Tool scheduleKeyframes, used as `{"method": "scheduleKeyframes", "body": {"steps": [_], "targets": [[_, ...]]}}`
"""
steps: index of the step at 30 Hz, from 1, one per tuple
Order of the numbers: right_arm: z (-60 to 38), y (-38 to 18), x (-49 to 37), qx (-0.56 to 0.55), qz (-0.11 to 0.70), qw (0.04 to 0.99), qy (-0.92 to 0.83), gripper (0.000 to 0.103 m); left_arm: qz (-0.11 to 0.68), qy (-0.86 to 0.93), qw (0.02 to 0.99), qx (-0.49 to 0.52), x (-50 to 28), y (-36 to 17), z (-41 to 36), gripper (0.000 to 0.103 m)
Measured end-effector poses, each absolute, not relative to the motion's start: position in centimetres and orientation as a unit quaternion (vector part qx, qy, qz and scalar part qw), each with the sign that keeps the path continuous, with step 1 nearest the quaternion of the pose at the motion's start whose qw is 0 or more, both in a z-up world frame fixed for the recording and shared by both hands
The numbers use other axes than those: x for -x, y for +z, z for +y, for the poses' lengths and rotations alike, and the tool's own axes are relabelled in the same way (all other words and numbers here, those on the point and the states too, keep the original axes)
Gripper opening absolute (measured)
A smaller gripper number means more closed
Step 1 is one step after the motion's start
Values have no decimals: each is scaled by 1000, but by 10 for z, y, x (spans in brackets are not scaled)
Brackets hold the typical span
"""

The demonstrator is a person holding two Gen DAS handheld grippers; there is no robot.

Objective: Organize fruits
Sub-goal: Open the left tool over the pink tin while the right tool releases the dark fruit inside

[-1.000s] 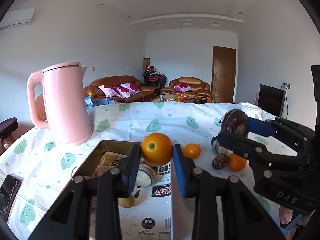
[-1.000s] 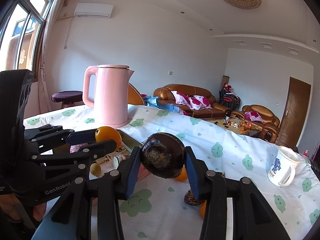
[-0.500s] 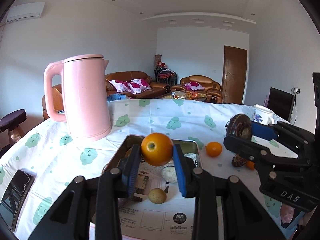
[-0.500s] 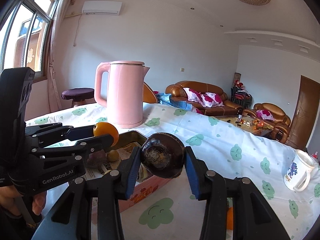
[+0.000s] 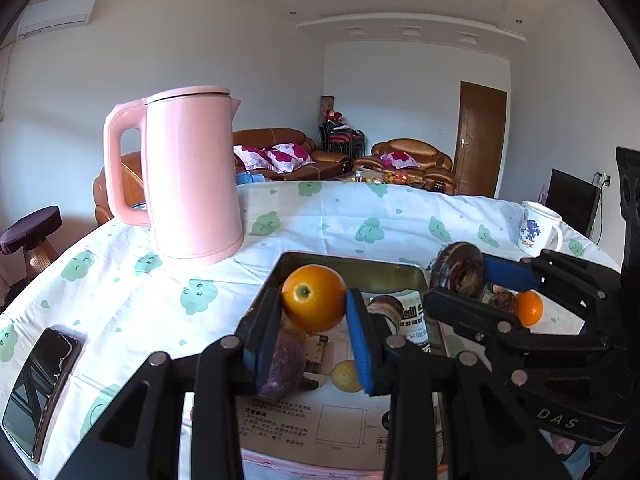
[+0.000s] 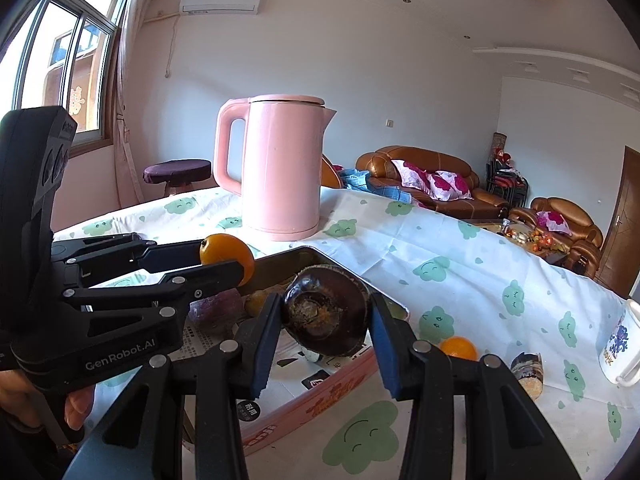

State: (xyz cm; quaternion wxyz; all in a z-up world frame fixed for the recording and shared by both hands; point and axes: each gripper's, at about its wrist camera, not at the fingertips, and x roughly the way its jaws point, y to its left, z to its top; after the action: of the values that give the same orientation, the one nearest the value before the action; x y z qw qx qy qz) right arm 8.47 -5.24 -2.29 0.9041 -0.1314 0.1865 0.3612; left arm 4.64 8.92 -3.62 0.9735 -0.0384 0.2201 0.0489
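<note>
We are holding an orange [image 5: 313, 303] clamped between the blue pads of our left gripper [image 5: 314, 320], above the open tin box [image 5: 352, 266]. Our right gripper [image 6: 325, 322] is gripping a dark brown, wrinkled fruit [image 6: 325, 316], its pads pressing on both sides.

The left wrist view is showing us the inside of the box: a purple fruit [image 5: 282, 364] at 7 o'clock from the orange, a small yellow fruit [image 5: 346, 376] at 5 o'clock, another dark fruit [image 5: 386, 308] at 3 o'clock, all lying on printed paper. A black phone [image 5: 38, 388] is lying on the tablecloth [image 5: 120, 292] at 8 o'clock, which the other view is not giving us.

The right wrist view is showing the box's pink outer wall [image 6: 320, 404] and, at 3 o'clock from the held fruit, a loose orange [image 6: 458, 348] with a halved dark fruit [image 6: 527, 368] just beside it on the cloth. It is also showing a window [image 6: 52, 52] at 10 o'clock and a hand [image 6: 76, 404] on the left gripper's handle.

Both views are catching the pink kettle [image 5: 188, 176] standing at 11 o'clock behind the box, and a white mug [image 6: 620, 350] far off at 3 o'clock.
</note>
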Motion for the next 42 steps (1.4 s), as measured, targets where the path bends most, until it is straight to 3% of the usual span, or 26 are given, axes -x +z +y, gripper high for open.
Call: {"method": "scheduleKeyframes", "body": {"steps": [42], "targets": [[-24, -53, -109, 146, 293, 860, 391, 45, 274, 50, 960, 31, -57, -47, 95, 35]]}}
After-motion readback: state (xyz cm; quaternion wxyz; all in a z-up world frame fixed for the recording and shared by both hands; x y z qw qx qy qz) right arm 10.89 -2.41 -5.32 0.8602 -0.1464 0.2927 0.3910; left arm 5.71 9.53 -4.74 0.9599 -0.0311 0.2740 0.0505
